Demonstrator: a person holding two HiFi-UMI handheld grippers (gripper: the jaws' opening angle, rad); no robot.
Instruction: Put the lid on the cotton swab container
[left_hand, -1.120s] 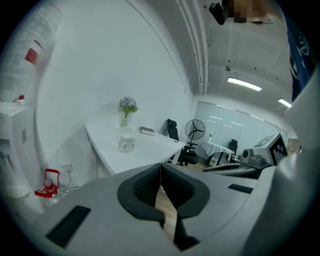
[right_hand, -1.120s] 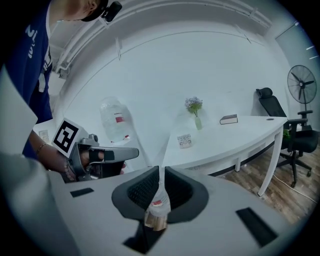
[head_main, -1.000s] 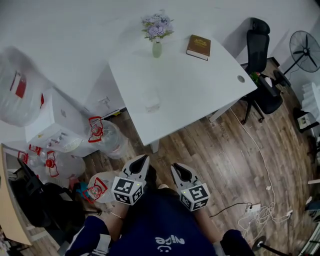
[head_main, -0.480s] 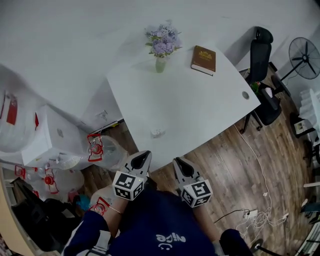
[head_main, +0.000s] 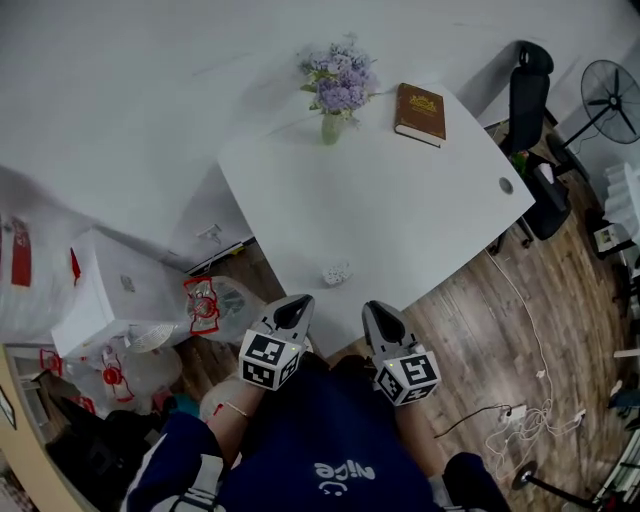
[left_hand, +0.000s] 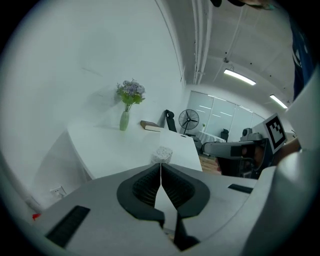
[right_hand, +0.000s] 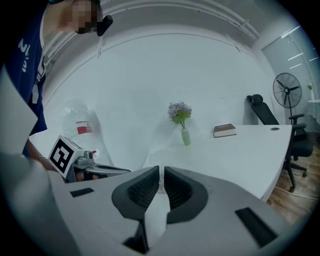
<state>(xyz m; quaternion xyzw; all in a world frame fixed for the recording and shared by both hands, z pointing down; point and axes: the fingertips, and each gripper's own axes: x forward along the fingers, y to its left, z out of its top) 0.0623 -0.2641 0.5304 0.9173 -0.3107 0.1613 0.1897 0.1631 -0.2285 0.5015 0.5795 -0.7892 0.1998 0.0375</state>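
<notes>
Head view. The cotton swab container (head_main: 337, 272) stands at the lower edge of the white table (head_main: 420, 200), centre frame. Just below it, apart from it, the left gripper (head_main: 297, 304) and right gripper (head_main: 377, 314) each have jaws closed on nothing. A vase (head_main: 331, 127) and a book (head_main: 420, 100) sit at upper centre.

You hold the left gripper (head_main: 297, 304) and the right gripper (head_main: 376, 311) side by side at the near corner of the white table (head_main: 420, 200). On this table the cotton swab container (head_main: 337, 273) sits near that corner. The vase of flowers (head_main: 337, 92) and the book (head_main: 420, 112) stand at its far edge.
</notes>
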